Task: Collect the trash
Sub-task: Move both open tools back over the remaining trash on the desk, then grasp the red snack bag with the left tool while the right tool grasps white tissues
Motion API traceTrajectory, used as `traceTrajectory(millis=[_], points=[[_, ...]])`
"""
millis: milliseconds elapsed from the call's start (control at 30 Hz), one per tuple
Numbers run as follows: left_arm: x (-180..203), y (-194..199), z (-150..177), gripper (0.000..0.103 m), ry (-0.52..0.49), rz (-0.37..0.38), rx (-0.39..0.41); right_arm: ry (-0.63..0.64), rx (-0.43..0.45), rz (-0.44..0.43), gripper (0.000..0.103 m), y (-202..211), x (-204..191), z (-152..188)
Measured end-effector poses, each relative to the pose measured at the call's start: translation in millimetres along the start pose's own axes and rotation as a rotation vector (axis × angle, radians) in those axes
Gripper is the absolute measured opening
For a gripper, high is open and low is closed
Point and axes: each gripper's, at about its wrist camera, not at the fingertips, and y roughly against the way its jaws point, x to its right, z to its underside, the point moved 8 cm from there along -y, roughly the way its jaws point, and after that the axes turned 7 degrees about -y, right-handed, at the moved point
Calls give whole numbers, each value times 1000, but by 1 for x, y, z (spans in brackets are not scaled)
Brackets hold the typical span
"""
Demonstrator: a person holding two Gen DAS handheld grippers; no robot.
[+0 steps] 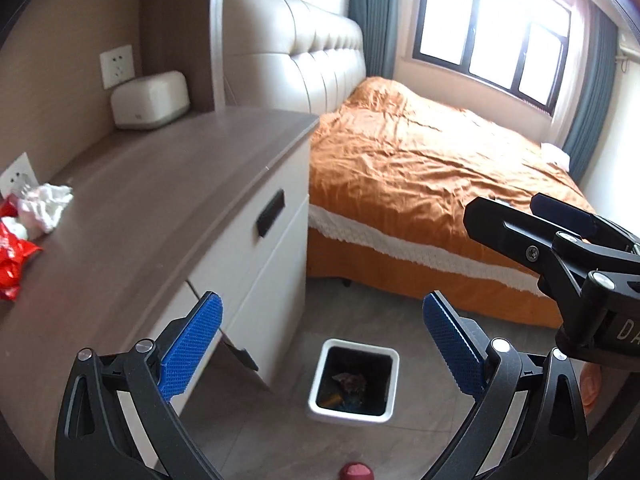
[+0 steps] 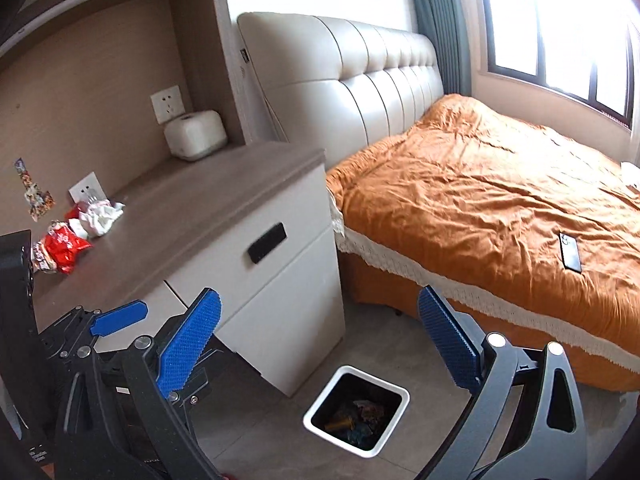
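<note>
Both tongs empty and spread wide: left tongs (image 1: 322, 344) held above the white square plastic trash bin with black liner (image 1: 390, 394), right tongs (image 2: 320, 338) just beside, also high over the floor. Bin standing upright on the grey tile floor (image 1: 260, 432), near the front corner of the white drawer cabinet (image 1: 264, 264), with some dark scraps already inside. Remaining trash lying on the grey-brown wooden bench (image 1: 160, 200), near its back edge at the wall side: a crumpled red foil snack wrapper (image 2: 62, 250) and, touching it, a crumpled white paper tissue (image 2: 102, 216). Probably the moment between two pickups, with nothing gripped. Next move likely calling for a swing toward the back edge of the bench and a descent over the wrapper. Long axis of the wrapper seeming to run roughly along the back edge; for the tissue, no clear axis, only a ball shape.
</note>
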Motion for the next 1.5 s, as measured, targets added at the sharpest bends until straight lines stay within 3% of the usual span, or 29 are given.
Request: traceTrajectory(millis=[467, 833, 1233, 1500], points=[[-93, 116, -38, 98, 49, -282, 123, 132, 157, -196, 98, 44, -107, -63], [-168, 150, -19, 98, 185, -505, 127, 315, 107, -407, 98, 19, -205, -75], [-292, 95, 9, 98, 296, -564, 45, 448, -12, -476, 98, -78, -298, -50], [-332, 44, 28, 98, 327, -487, -35, 460, -117, -484, 98, -160, -342, -33]])
